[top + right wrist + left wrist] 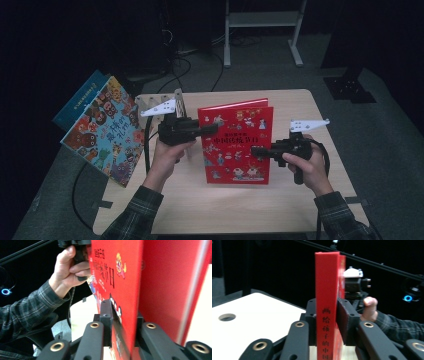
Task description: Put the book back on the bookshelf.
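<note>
Both grippers, left gripper (212, 129) and right gripper (256, 151), clamp the upright red book (236, 142)

high: overhead, forward-down | tool views: close, facing inward | shared: red book (236, 142)

A book (235, 144) stands upright near the middle of the table (300, 100), between the left gripper (212, 129) and the right gripper (256, 151). Two other books (102, 130) lean at the table's left edge, with a rack (150, 102) between them and the standing book.
</note>
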### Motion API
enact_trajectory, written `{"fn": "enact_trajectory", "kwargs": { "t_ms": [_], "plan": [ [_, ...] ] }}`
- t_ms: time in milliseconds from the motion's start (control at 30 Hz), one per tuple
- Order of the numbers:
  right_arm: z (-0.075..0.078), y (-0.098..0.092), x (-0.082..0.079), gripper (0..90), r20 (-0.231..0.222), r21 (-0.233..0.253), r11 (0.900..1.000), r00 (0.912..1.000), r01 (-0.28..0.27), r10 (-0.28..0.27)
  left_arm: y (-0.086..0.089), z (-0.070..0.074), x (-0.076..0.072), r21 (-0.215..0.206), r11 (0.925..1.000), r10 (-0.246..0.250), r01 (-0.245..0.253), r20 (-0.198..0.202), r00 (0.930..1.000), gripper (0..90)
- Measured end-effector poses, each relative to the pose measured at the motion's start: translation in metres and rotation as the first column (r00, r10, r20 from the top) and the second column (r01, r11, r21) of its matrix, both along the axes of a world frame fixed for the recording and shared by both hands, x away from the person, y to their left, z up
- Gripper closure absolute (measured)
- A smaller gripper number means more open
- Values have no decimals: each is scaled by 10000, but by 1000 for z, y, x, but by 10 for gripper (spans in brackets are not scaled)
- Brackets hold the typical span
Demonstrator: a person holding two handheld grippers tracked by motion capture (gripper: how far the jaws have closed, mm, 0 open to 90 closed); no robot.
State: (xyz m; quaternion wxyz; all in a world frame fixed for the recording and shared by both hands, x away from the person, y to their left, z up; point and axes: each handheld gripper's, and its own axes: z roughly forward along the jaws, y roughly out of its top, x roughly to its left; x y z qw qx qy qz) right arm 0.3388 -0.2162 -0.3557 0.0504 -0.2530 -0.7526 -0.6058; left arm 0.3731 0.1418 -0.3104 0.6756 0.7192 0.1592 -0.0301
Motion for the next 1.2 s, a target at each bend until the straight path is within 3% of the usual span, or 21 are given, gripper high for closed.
{"fn": "enact_trajectory", "kwargs": {
  "t_ms": [267,633,900,1100,1133,1200],
  "plan": [
    [-4,-1,2,697,132,-217,9996,9997,202,-199,-5,4,-7,184,9998,-63,56,361,9993,774],
    [-6,0,6,632,318,-750,9960,9984,482,-460,-9,4,-11,388,9986,352,-372,531,9980,779],
    [-9,-8,9,577,486,-1230,9852,9923,1192,-1140,-4,6,-12,452,9955,801,-833,689,9944,799],
    [-9,-15,10,503,713,-1336,9744,9825,1806,-1723,0,6,-13,553,9882,1380,-1427,803,9872,800],
    [-10,-18,11,460,955,-1350,9664,9736,2188,-2071,2,5,-13,509,9873,1461,-1502,765,9863,800],
    [-10,-19,12,437,1103,-1381,9621,9690,2350,-2208,3,5,-13,494,9865,1526,-1563,716,9857,801]
  ]
}}
